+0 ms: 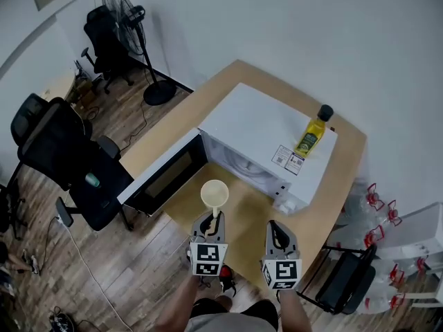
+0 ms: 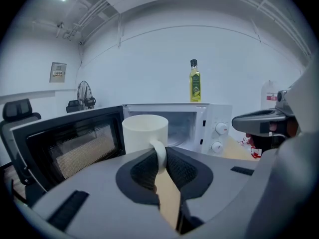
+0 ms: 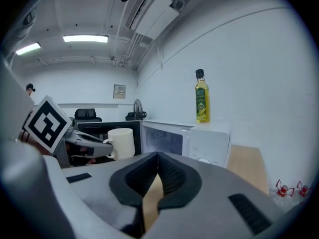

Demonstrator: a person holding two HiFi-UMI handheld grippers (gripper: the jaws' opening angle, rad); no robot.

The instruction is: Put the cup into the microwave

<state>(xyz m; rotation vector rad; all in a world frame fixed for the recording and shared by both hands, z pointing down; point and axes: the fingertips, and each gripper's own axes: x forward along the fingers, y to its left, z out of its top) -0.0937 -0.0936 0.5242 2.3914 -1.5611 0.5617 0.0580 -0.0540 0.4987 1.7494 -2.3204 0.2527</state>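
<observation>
Left gripper view: the left gripper (image 2: 160,164) pinches the cup (image 2: 144,132) by its handle only. Its jaws are narrow. The cup is upright, clear of the table, and near the open mouth of the microwave (image 2: 215,119).
Right gripper view: the right gripper (image 3: 158,159) has its jaws together on nothing and hangs to the right of the cup, apart from it.
Head view: the door (image 1: 163,175) stands swung out to the left, and an oil bottle (image 1: 311,134) stands on the microwave's top, far right.
Risk, grip: the hold is on a thin handle, so the cup's weight could swivel or tip it between the pads.
Risk, entry: a path too far left could knock the cup against the door, and one too high could clip the cavity's upper edge.
Risk, bottle: a hard bump on the microwave could rock the bottle off the top.
Risk, landing: letting go before the base rests flat could leave the cup on its side.
</observation>
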